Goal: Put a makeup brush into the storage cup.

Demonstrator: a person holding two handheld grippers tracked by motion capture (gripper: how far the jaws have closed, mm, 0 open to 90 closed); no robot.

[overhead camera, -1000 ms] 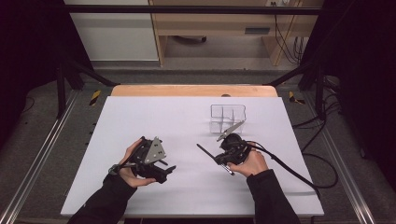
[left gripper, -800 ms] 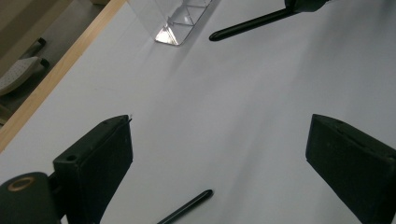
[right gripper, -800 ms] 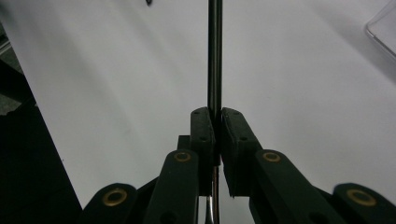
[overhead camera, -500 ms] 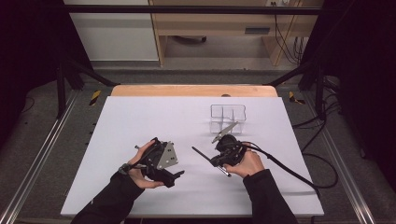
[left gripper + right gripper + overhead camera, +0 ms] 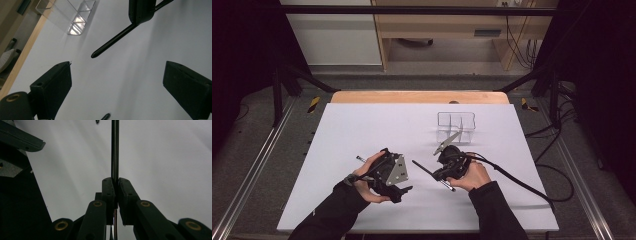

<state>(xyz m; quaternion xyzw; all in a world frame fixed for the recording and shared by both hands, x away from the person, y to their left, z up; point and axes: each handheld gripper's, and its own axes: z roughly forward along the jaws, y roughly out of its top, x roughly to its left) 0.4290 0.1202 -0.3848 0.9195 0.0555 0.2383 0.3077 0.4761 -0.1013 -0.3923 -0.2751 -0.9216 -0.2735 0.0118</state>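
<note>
White table (image 5: 362,130), clear divided box (image 5: 456,126) behind pen-holding right gripper (image 5: 443,167)

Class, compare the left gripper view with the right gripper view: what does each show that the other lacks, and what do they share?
Left gripper view: the clear organizer near the table's wooden edge, and the left tool open, nothing between its jaws. Right gripper view: the right tool shut on the black pen, seen close. Shared: the pen and the white tabletop.
</note>
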